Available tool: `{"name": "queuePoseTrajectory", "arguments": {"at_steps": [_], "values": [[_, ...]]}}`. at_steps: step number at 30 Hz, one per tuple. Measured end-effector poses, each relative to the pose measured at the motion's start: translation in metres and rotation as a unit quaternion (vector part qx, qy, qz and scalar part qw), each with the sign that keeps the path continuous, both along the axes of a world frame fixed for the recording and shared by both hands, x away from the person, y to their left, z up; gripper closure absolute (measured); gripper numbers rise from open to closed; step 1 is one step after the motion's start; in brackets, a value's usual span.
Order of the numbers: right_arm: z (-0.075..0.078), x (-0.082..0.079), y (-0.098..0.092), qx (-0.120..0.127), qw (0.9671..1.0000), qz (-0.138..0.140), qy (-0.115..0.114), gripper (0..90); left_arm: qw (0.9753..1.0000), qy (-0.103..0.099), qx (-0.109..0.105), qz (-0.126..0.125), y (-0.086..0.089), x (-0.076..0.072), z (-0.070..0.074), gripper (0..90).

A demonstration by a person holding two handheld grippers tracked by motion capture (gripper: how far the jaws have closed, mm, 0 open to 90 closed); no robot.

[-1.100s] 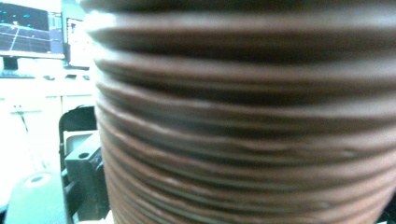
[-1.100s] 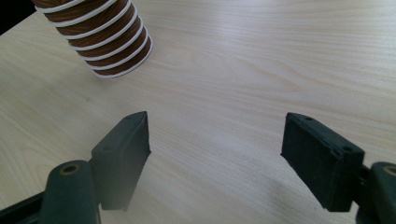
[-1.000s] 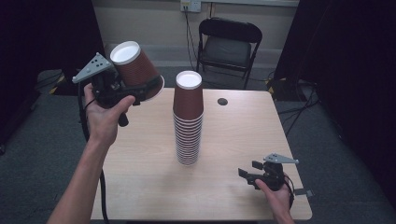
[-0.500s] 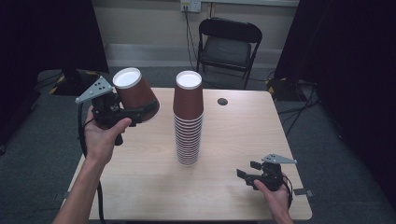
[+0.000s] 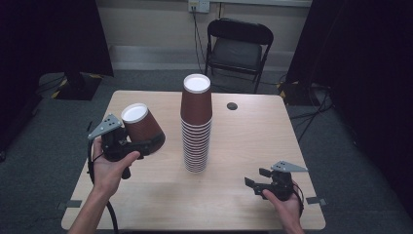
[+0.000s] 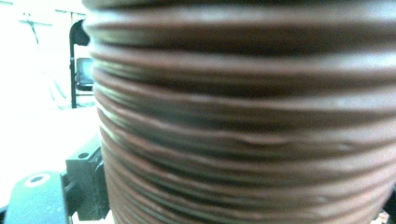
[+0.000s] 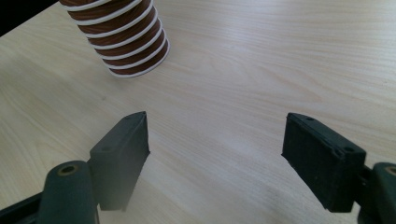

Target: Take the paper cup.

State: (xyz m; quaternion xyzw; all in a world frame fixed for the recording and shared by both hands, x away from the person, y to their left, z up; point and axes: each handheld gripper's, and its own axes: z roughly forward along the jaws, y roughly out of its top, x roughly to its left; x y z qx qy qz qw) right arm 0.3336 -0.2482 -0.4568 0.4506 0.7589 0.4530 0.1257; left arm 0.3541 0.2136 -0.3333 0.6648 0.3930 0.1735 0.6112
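A person's left gripper (image 5: 146, 144) is clamped on a brown cup (image 5: 141, 124), tilted with its white base up and held above the table's (image 5: 243, 131) left side, just beside the tall upside-down stack (image 5: 196, 126) at the centre. The tilt keeps the cup's mouth facing down and away, which would suit setting it inverted on the bare wood. The right gripper (image 5: 258, 183) rests near the front right corner, jaws wide apart and empty, well clear of the stack. Open table lies left and front of the stack; the left edge is close under the held cup
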Motion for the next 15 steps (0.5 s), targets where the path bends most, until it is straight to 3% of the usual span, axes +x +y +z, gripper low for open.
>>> {"name": "queuePoseTrajectory", "arguments": {"at_steps": [7, 11, 15], "values": [[0.003, -0.002, 0.008, -0.002, 0.9999, 0.013, -0.005, 25.2, 0.9998, 0.019, -0.005, 0.004, -0.010, -0.004, -0.016, 12.4], [0.005, -0.006, 0.015, -0.006, 0.9995, 0.027, -0.011, 28.0, 0.9991, 0.035, -0.013, -0.017, -0.025, -0.008, -0.026, 12.4], [0.009, -0.010, 0.021, -0.003, 0.9989, 0.043, -0.016, 28.7, 0.9975, 0.058, -0.008, -0.040, -0.040, -0.013, -0.036, 12.4]]}}
